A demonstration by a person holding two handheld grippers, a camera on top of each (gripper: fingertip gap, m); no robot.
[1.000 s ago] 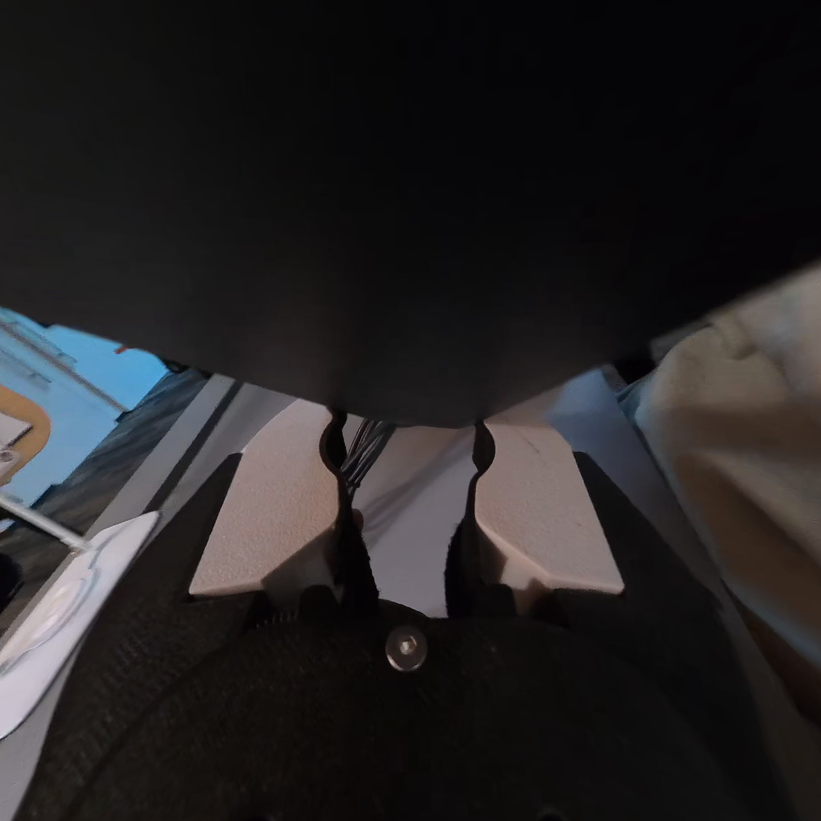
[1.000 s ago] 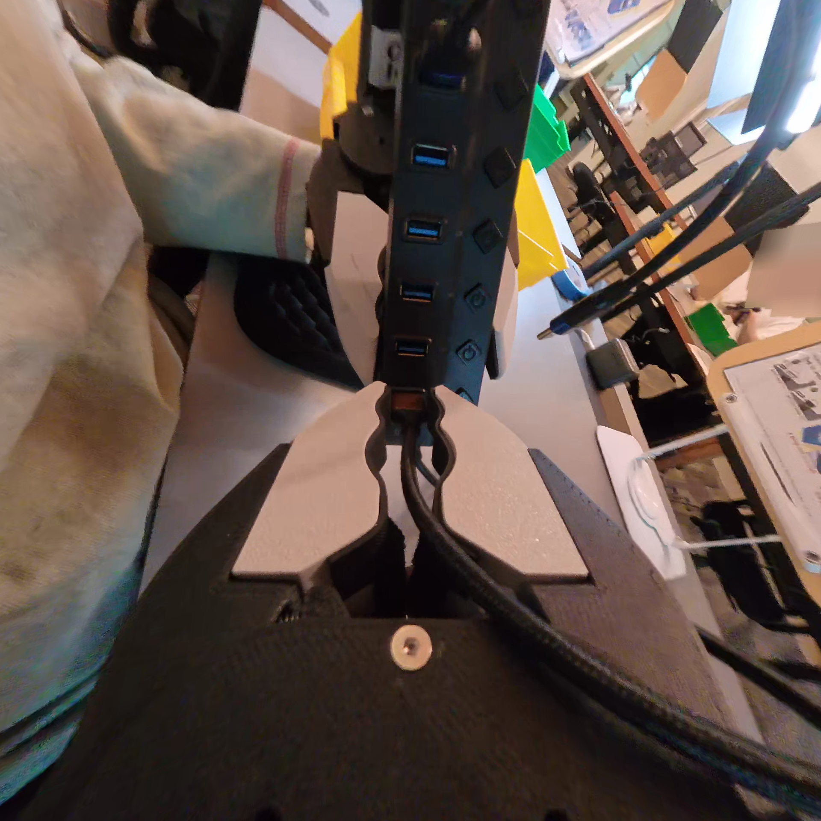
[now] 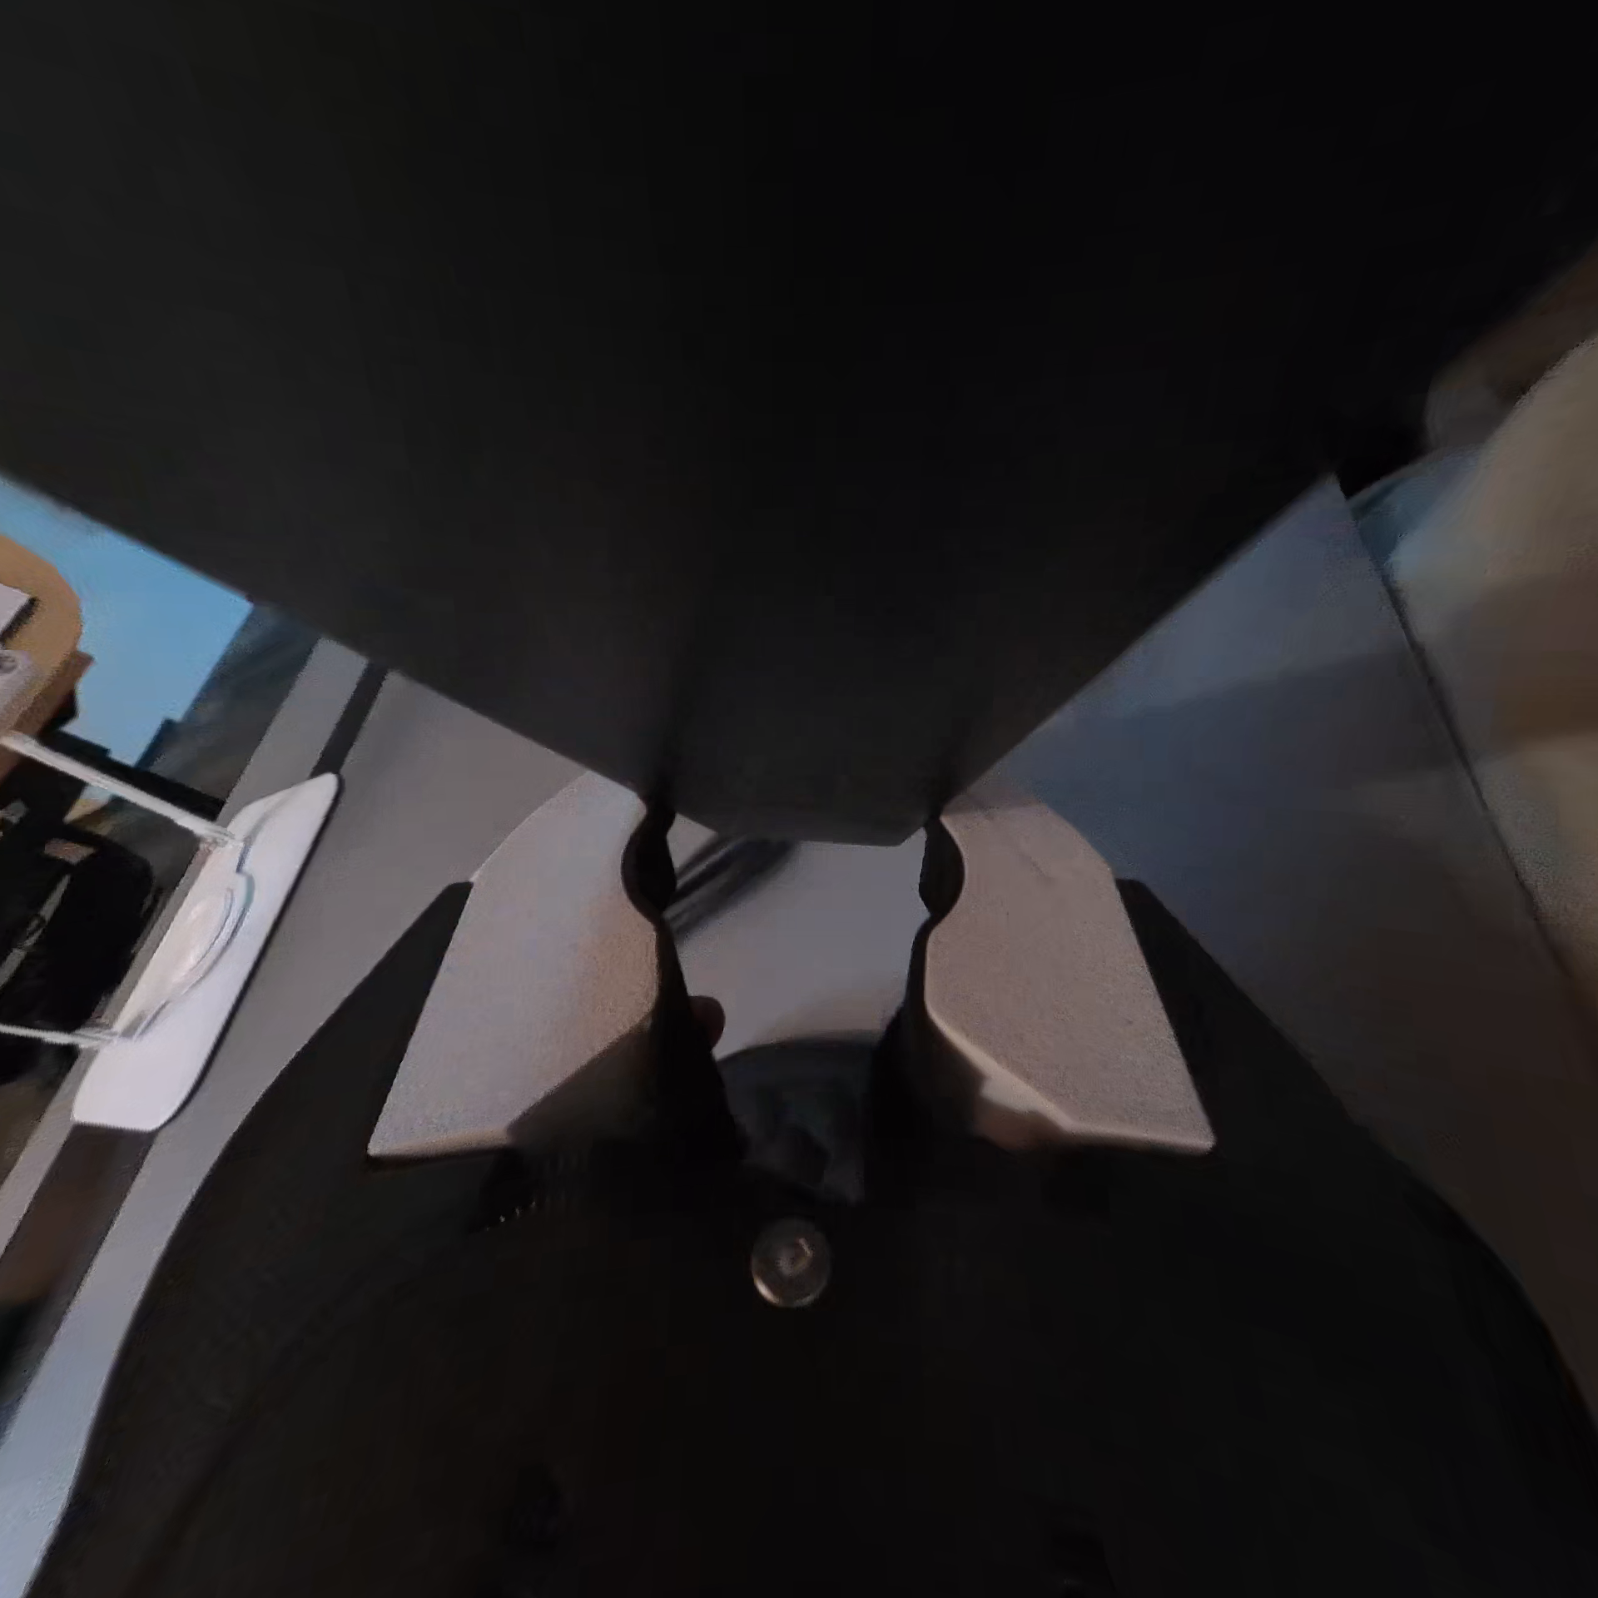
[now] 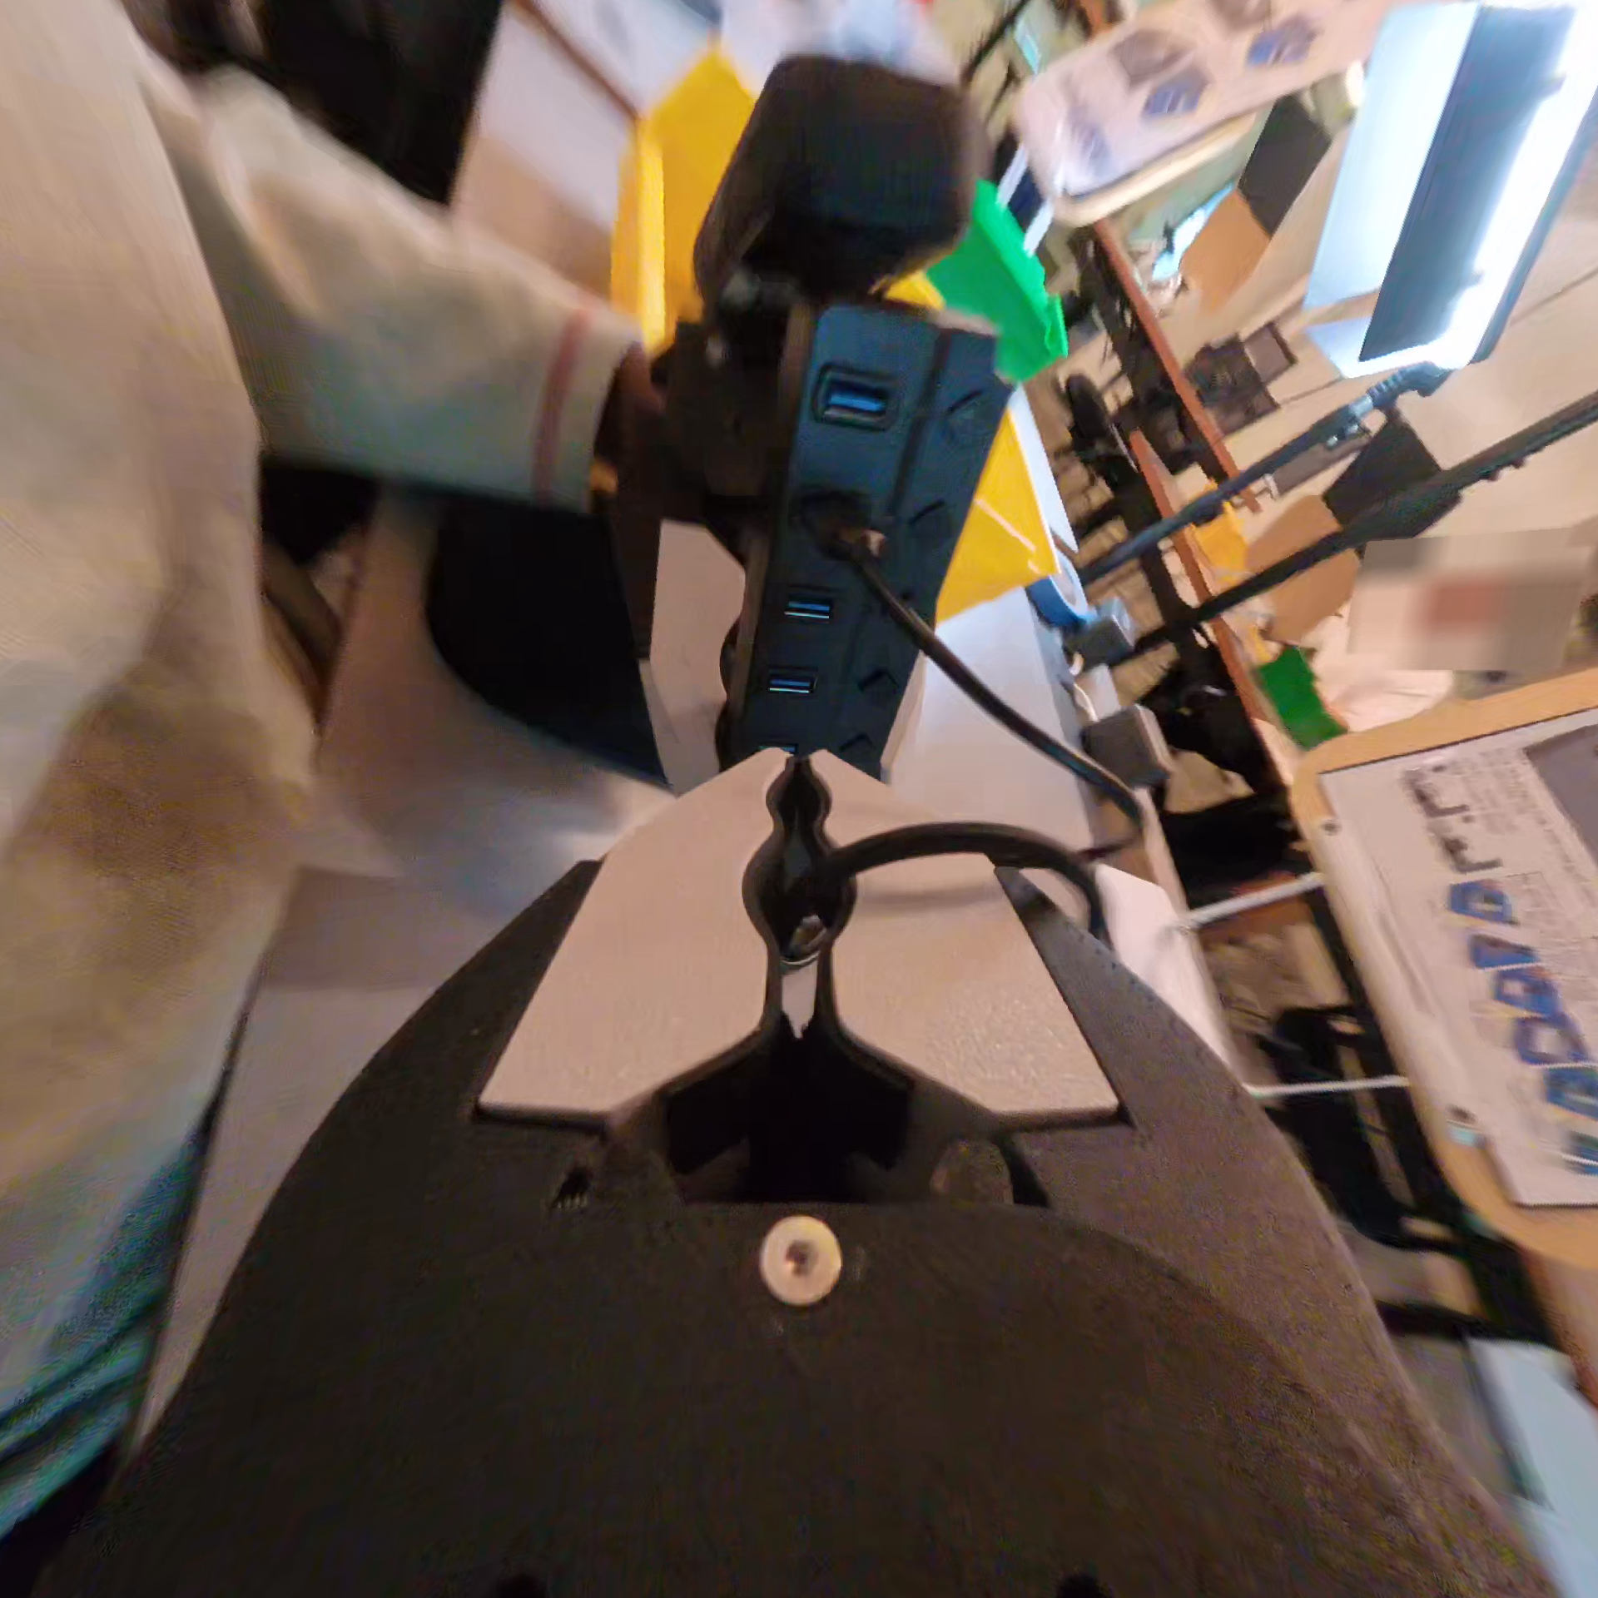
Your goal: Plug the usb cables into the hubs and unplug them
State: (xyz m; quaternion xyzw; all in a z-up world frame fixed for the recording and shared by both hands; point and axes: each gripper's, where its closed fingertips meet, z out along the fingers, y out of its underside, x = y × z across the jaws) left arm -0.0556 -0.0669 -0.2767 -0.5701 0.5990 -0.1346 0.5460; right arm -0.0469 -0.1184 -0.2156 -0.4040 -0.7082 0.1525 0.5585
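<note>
A black USB hub (image 4: 873,484) with blue ports stands upright, seen in the right wrist view. A thin black cable (image 4: 977,683) is plugged into its second port from the top. My left gripper (image 3: 791,830) is shut on the hub (image 3: 778,432), which fills the top of the left wrist view. It also shows in the right wrist view (image 4: 830,173), behind the hub. My right gripper (image 4: 797,765) sits just below the hub's lower end. It is shut on a thin black cable (image 4: 951,834) that arcs off to the right. I cannot tell whether both are one cable.
A person's cream sleeve (image 4: 389,363) is at the left. Yellow bins (image 4: 994,527) and a green bin (image 4: 1003,294) stand behind the hub on the grey table (image 4: 986,761). A wooden board with a printed sheet (image 4: 1470,951) is at the right. A white stand base (image 3: 199,951) lies at the left.
The right gripper held a thick braided cable's plug at the hub's lowest port; now it is shut on a thin cable. The hub has moved farther off and tilted.
</note>
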